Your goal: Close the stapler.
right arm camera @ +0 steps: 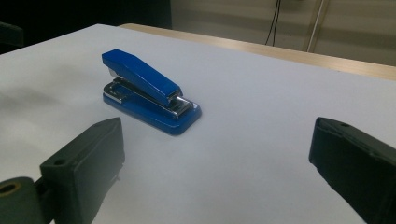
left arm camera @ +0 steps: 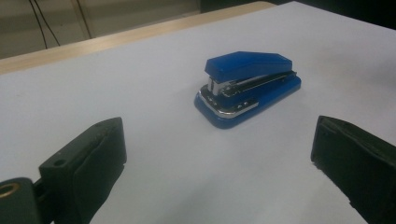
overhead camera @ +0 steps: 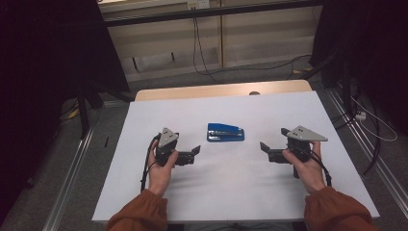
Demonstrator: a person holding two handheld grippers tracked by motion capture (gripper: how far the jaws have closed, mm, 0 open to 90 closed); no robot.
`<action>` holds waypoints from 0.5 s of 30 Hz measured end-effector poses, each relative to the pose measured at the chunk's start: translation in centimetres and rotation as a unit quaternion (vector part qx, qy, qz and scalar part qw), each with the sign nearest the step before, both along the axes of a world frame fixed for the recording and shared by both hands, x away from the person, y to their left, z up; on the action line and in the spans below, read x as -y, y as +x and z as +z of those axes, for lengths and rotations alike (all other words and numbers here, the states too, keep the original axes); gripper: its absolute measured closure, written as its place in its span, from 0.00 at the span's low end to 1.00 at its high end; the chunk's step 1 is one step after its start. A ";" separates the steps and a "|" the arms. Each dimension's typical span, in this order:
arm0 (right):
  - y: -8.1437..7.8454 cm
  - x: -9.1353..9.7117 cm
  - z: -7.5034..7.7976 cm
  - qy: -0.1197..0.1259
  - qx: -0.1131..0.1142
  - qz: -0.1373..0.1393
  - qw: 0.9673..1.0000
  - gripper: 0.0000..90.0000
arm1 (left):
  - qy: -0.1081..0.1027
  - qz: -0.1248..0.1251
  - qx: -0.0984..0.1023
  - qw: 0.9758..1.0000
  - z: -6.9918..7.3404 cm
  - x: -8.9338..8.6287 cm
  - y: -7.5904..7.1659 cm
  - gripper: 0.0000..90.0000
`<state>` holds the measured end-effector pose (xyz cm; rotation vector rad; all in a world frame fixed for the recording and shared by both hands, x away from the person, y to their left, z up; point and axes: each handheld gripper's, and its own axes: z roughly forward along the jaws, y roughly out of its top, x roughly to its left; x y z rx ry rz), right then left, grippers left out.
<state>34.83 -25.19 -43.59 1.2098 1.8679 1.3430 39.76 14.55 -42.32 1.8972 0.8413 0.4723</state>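
Note:
A blue stapler with a chrome front lies flat in the middle of the white table. My left gripper is held left of it, jaws pointing right toward it and spread wide, with nothing between them. My right gripper is held to its right, pointing left, also open and empty. In the left gripper view the stapler sits ahead of the left gripper, slightly right of centre. In the right gripper view the stapler lies ahead of the right gripper, to the left.
A wooden strip runs along the table's far edge. Cables hang and trail over the floor behind. Metal rails flank the table on both sides. Dark curtains stand at both back corners.

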 end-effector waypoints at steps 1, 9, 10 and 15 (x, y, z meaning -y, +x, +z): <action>-0.1 0.1 0.0 -0.001 0.000 -0.001 1.000 0.03 | -0.002 0.003 0.003 1.000 0.1 -0.3 -0.1 0.04; -1.3 0.4 -0.1 -0.008 0.008 -0.019 1.000 0.00 | 0.001 0.015 0.007 1.000 0.0 -1.3 -1.7 0.04; -1.4 0.5 -0.1 -0.008 0.009 -0.021 1.000 0.00 | 0.000 0.014 0.007 1.000 0.1 -1.4 -1.9 0.04; -2.0 0.8 -0.2 -0.012 0.019 -0.022 1.000 0.00 | -0.009 0.016 0.016 1.000 0.4 -2.0 -2.9 0.04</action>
